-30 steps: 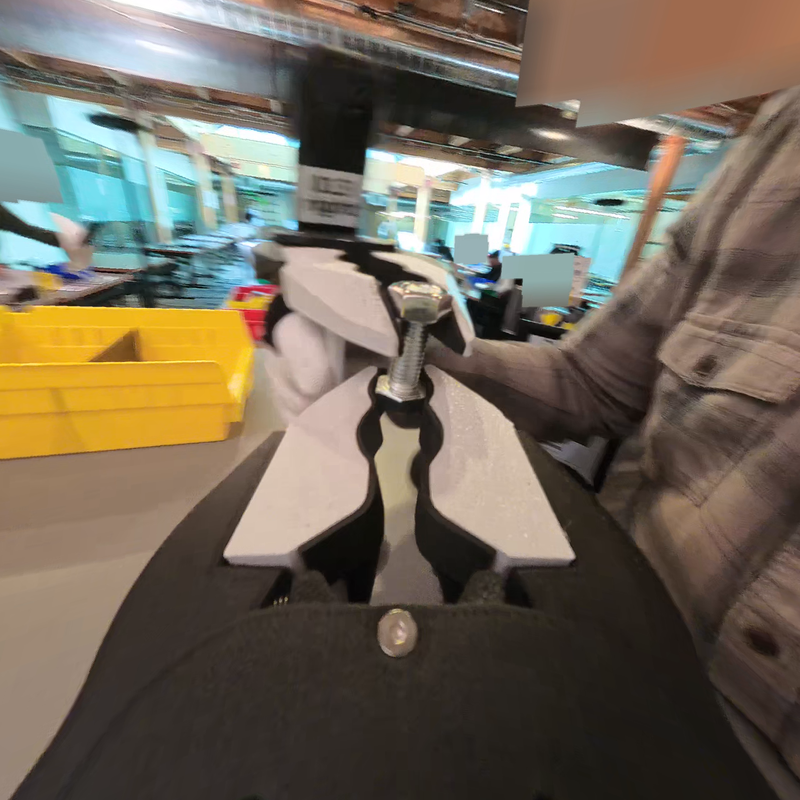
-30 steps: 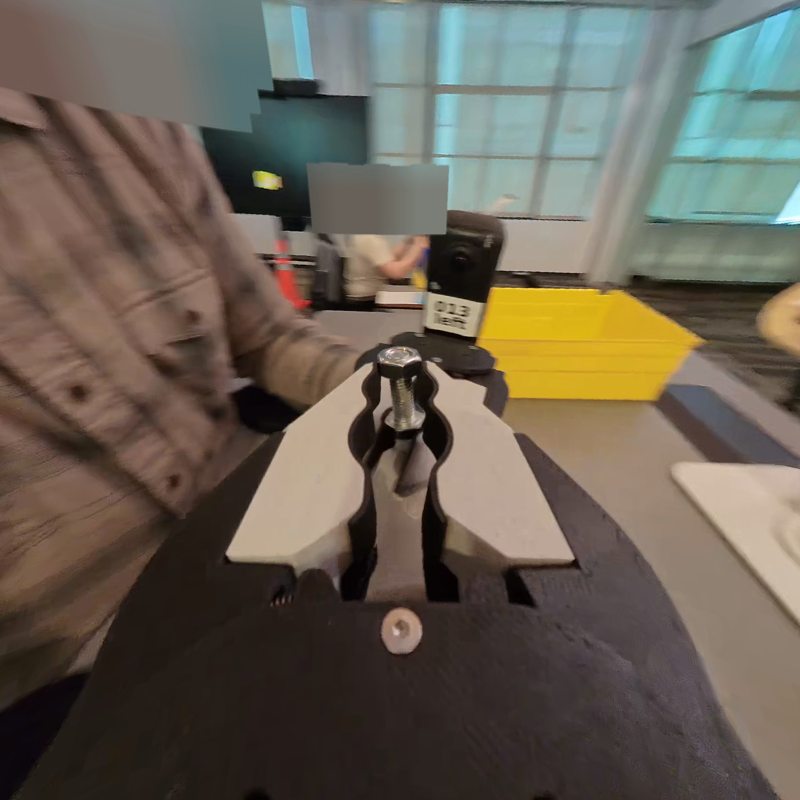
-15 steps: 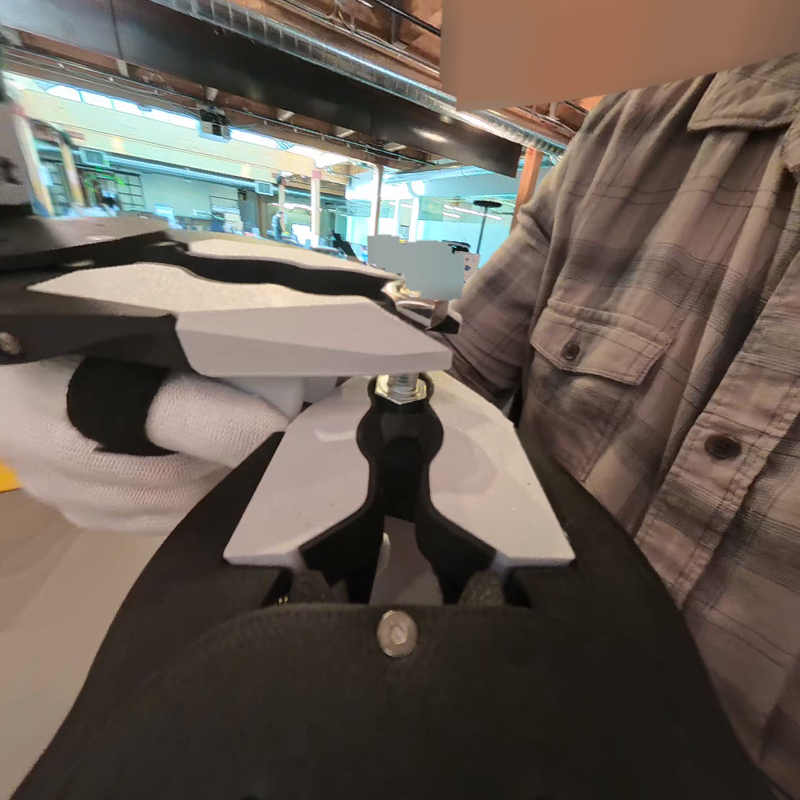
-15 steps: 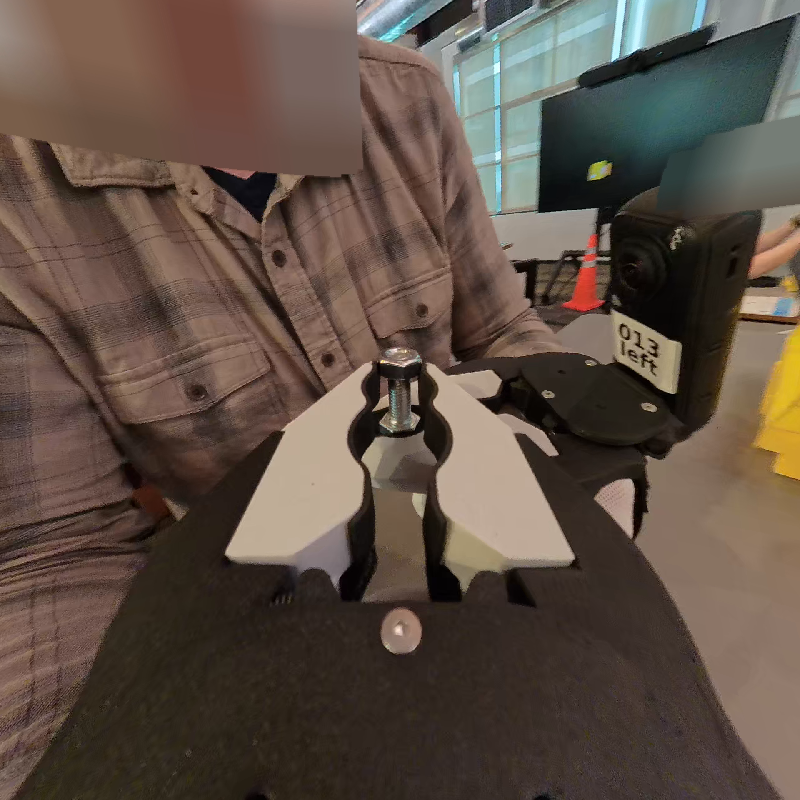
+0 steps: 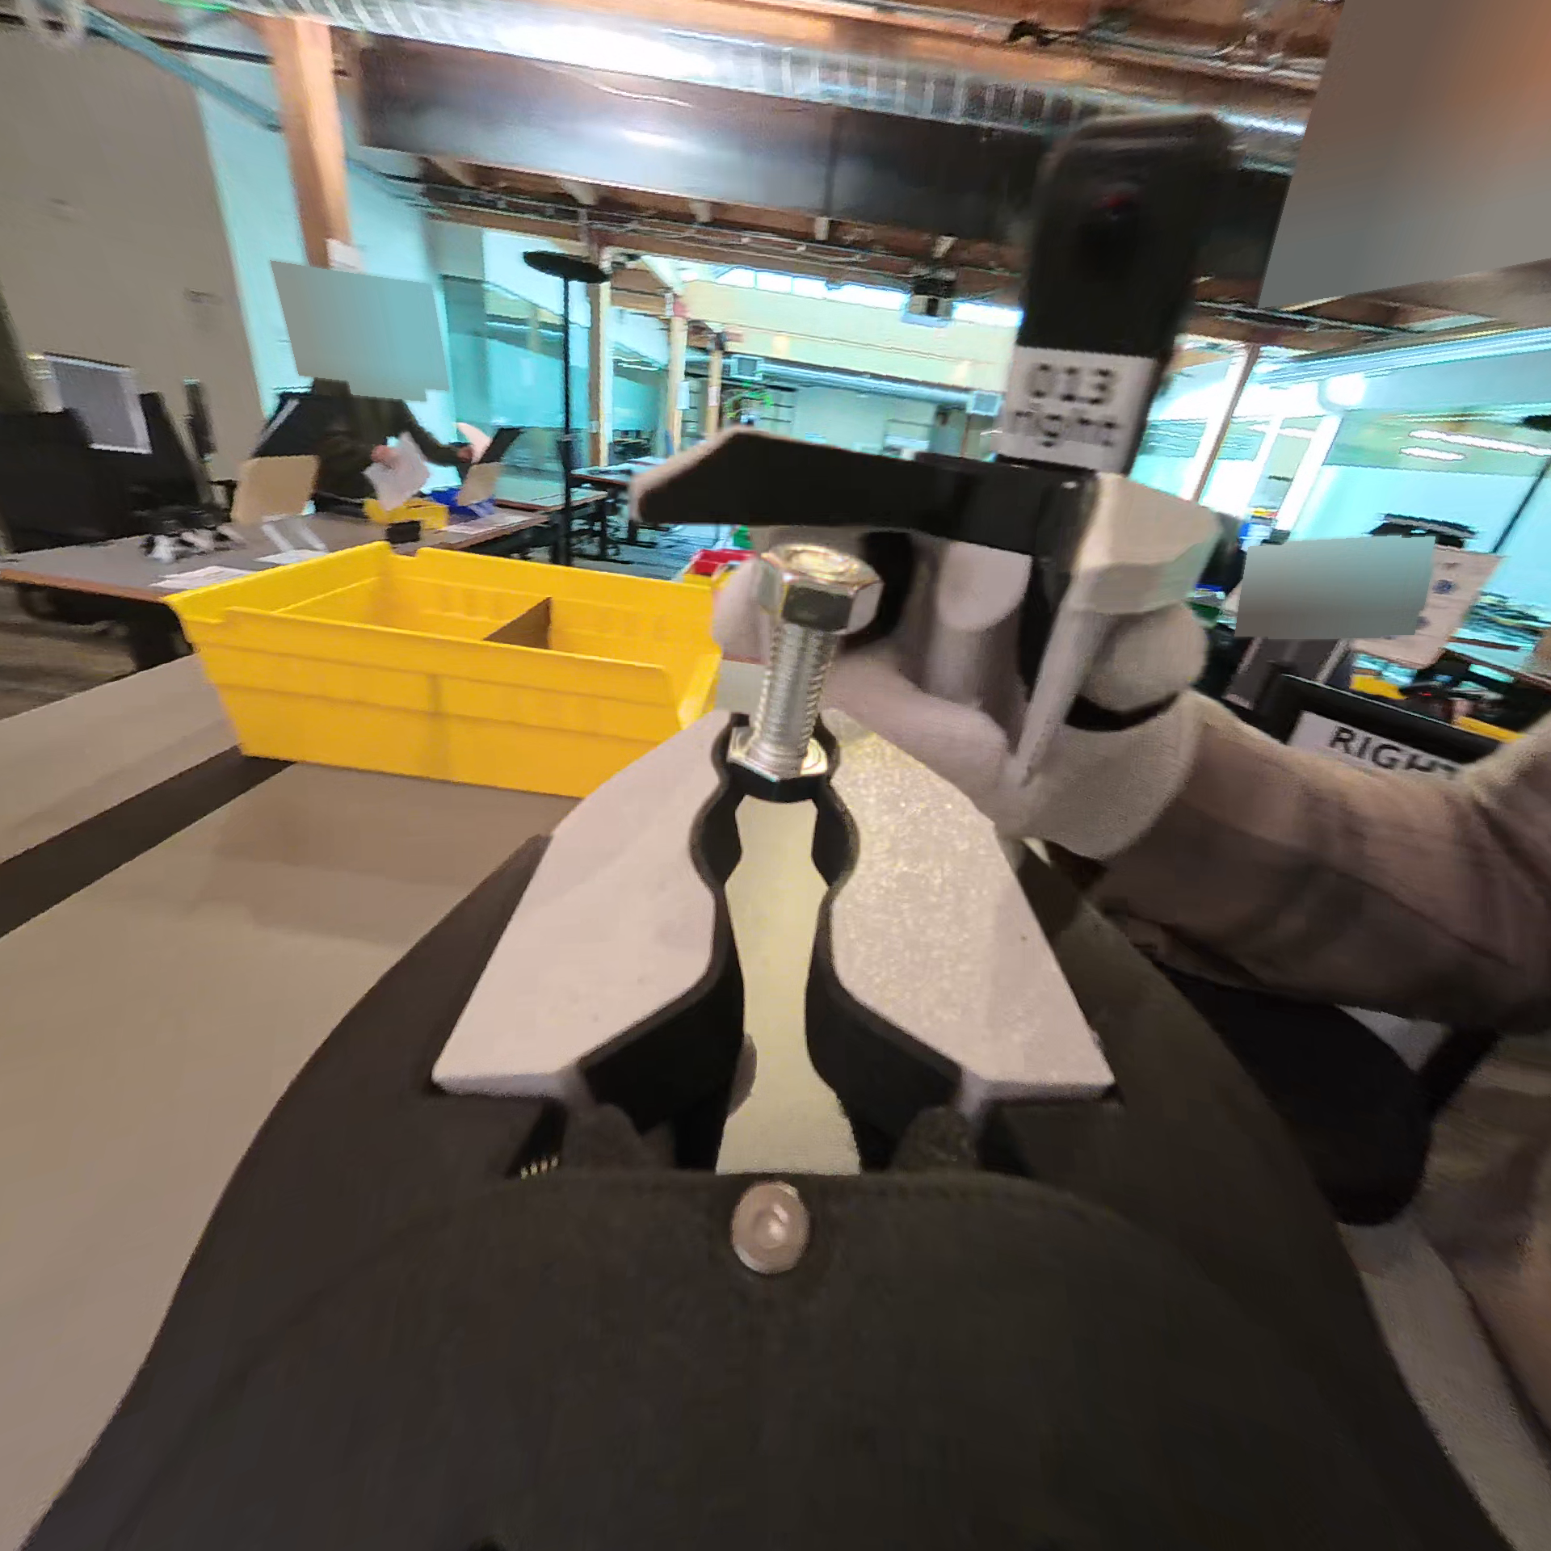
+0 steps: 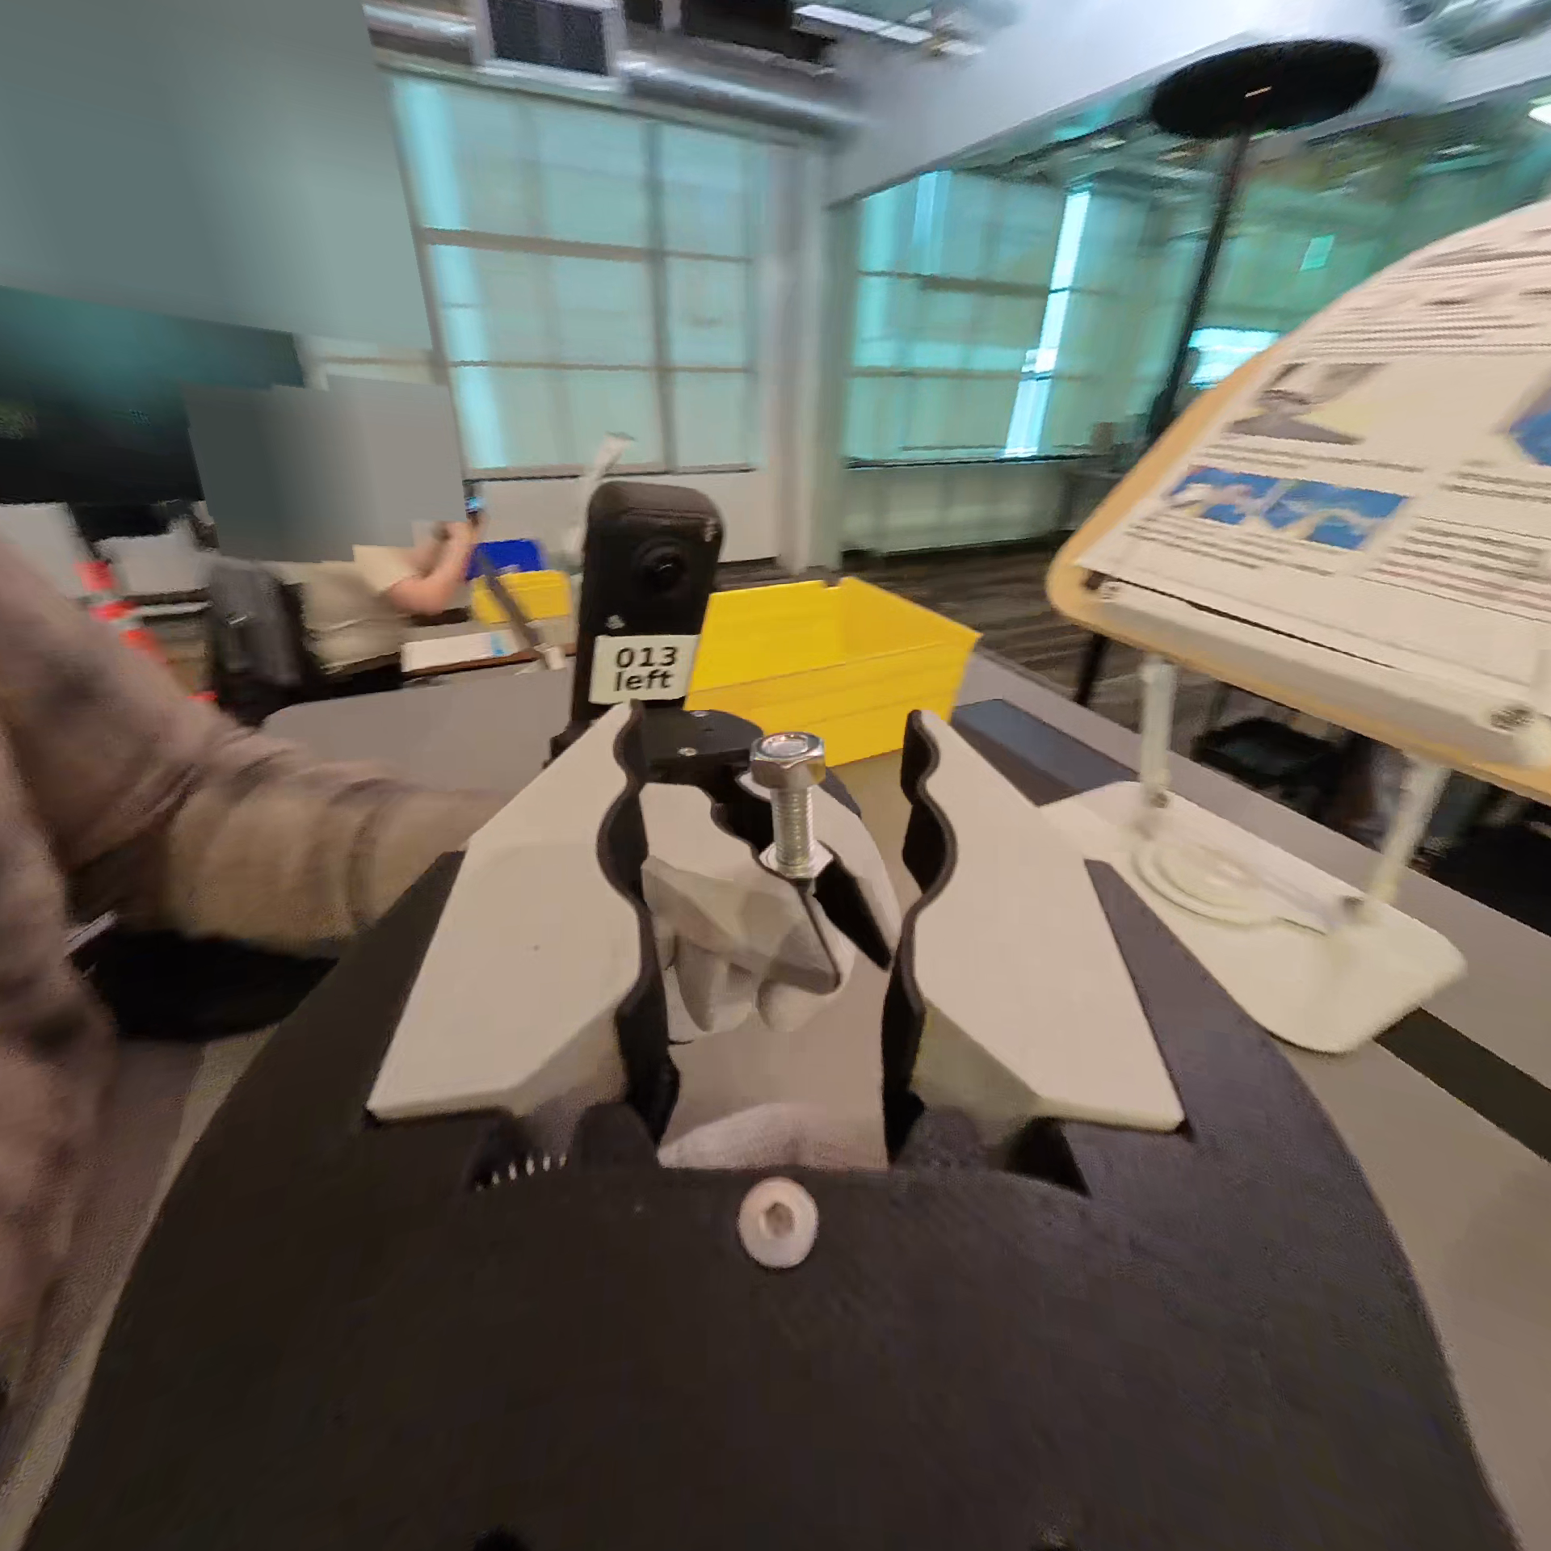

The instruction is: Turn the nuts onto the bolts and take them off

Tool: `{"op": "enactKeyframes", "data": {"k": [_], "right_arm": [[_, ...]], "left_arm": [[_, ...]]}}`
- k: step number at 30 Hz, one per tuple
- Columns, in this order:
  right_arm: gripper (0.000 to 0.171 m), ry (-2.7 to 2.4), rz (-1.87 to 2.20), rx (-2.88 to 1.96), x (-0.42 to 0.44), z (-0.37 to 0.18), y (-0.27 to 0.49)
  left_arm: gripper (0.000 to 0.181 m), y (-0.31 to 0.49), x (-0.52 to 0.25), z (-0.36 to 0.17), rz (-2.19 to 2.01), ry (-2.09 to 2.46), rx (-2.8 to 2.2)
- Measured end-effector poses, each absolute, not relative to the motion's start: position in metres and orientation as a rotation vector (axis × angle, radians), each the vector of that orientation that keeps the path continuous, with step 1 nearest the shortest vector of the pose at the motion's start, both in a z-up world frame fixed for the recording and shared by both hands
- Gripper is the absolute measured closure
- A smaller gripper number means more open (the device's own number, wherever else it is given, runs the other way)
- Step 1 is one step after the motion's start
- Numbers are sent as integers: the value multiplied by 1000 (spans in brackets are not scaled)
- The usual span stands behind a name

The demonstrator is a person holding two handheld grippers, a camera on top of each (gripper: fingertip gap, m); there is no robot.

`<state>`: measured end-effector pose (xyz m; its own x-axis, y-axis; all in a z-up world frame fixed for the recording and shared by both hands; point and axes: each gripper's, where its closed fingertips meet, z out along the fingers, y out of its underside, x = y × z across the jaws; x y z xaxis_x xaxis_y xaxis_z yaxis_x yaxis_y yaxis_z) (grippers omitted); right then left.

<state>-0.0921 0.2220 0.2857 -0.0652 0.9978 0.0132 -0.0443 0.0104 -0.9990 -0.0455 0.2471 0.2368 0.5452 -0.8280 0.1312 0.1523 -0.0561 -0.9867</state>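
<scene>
A silver bolt (image 5: 793, 671) stands upright, its hex head (image 5: 818, 587) on top and a nut (image 5: 780, 759) low on its thread. My left gripper (image 5: 779, 747) is shut on the nut at its fingertips and holds the bolt above the table. In the right wrist view my right gripper (image 6: 770, 730) is open, its fingers wide apart on either side of the bolt (image 6: 791, 810) and not touching it. The left gripper (image 6: 797, 873) shows there, pinching the nut (image 6: 796, 860). In the left wrist view one of the right gripper's fingers (image 5: 839, 495) hangs just above the bolt head.
A yellow divided bin (image 5: 453, 655) stands on the grey table (image 5: 168, 965) behind the bolt; it also shows in the right wrist view (image 6: 831, 663). A tilted document board (image 6: 1343, 503) on a white base (image 6: 1259, 948) stands at the right. A person's plaid sleeve (image 5: 1301, 881) crosses near. Left tips to right tips: about 6 cm.
My right gripper was shut on the bolt head; it has opened and let go. Both grippers have swung back to face the table, the left still holding the nut.
</scene>
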Motion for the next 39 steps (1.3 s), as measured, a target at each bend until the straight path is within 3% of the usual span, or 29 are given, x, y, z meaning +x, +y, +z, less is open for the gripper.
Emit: {"op": "enactKeyframes", "data": {"k": [7,14,33,39], "right_arm": [[154,-919,898,-1299,-92,270,241],[154,-927,865,-1272,-91,274,236],[154,-2002,2158,-478,-38,288,157],[154,-2155,2325,-256,-28,288,145]], "left_arm": [[168,258,-51,229,-794,586,-1459],[167,253,-49,234,-819,611,-1433],[167,178,6,248,-1134,970,-1243],[167,167,13,250,-1175,1008,-1214]]}}
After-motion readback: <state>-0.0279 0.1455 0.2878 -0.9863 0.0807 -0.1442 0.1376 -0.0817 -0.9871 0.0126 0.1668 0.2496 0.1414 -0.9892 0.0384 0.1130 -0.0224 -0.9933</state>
